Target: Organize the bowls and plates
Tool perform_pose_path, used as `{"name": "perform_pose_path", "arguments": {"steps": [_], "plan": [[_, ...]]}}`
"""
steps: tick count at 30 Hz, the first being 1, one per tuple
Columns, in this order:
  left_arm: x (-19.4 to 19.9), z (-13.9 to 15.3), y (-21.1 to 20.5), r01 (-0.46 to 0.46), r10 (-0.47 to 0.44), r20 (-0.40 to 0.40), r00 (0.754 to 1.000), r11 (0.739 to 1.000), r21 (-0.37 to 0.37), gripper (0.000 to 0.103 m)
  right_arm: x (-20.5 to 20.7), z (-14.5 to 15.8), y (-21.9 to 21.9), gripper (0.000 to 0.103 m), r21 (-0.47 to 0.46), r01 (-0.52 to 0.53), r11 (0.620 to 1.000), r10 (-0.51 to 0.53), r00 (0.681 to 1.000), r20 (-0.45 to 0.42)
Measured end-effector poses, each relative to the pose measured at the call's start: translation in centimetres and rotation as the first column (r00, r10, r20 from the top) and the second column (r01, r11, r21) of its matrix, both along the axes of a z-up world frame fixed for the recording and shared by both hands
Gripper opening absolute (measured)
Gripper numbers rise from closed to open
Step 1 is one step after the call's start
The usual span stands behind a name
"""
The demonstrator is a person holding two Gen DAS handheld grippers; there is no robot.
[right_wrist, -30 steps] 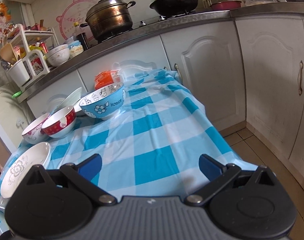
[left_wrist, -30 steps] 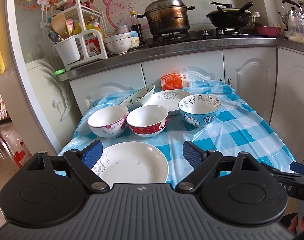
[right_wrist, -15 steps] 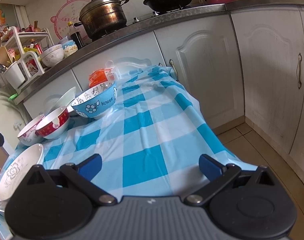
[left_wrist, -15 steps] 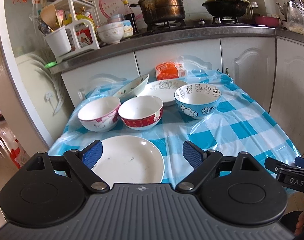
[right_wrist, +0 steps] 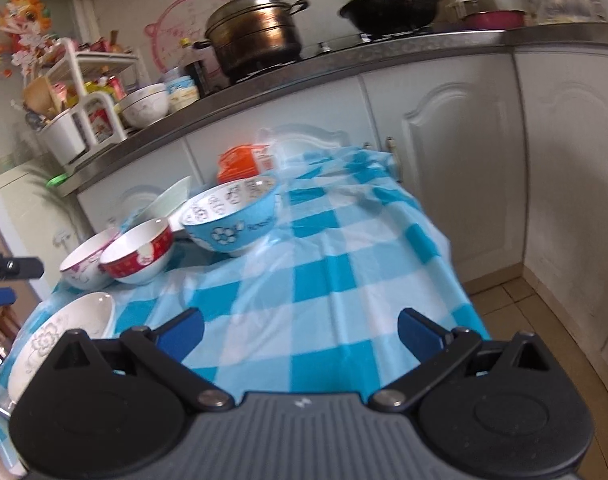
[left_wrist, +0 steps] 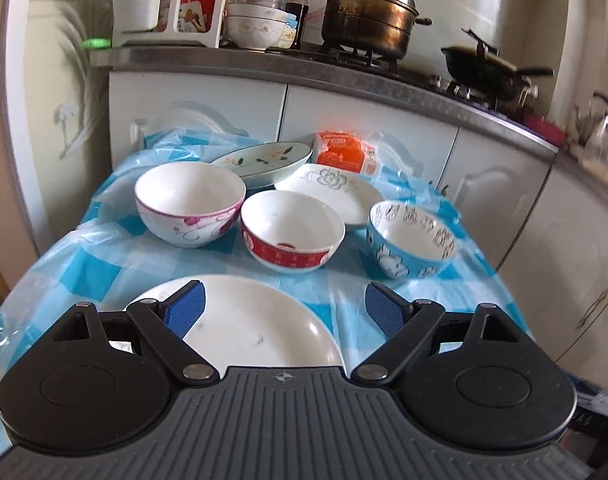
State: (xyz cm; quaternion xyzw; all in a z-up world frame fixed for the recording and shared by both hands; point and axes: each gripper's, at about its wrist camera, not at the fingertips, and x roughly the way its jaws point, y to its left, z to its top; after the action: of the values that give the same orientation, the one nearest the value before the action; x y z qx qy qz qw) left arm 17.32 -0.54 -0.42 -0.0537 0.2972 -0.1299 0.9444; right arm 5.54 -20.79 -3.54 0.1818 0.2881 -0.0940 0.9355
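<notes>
Moved in closer and lower over the dishes since a second ago, left gripper now hanging above the near white plate, jaws spread wide, nothing between the blue pads. Swung a little toward the bowls as well, right gripper, likewise gaping and empty, poised over bare blue-checked cloth.

On the cloth-covered counter, seen from the left wrist: nearest, the plain white plate, partly hidden by the left pad. Behind it a row of three bowls, none touching as far as can be told: pink-flowered bowl at left, red-banded bowl in the middle, blue cartoon bowl at right. Behind these, a flower-printed shallow plate, and a green-leaf dish tilted, its right edge resting on that plate's rim. At the far end, against the cabinets, an orange packet.

From the right wrist: same white plate at lower left, showing a grey floral rim; red-banded bowl just beside the pink one; blue bowl farther back.

Above, on the kitchen worktop: a lidded steel pot on the stove, a black wok, stacked white bowls, a white rack.
</notes>
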Motion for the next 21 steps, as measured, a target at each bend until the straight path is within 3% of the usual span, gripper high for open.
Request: {"name": "perform_pose_path", "arguments": {"steps": [10, 16, 21], "plan": [[12.1, 3.4, 3.4, -0.04, 0.043, 0.028, 0.999, 0.991, -0.124, 0.103, 11.9, 2.4, -1.0, 0.102, -0.016, -0.165, 0.986, 0.165, 0.986, 0.034], [20.3, 2.7, 3.7, -0.102, 0.087, -0.086, 0.992, 0.978, -0.184, 0.103, 18.1, 3.6, -2.6, 0.102, 0.024, -0.193, 0.981, 0.192, 0.981, 0.036], [25.0, 1.8, 4.4, -0.184, 0.143, -0.2, 0.969, 0.962, -0.201, 0.103, 22.8, 4.7, -3.0, 0.102, 0.084, -0.201, 0.976, 0.201, 0.98, 0.003]]}}
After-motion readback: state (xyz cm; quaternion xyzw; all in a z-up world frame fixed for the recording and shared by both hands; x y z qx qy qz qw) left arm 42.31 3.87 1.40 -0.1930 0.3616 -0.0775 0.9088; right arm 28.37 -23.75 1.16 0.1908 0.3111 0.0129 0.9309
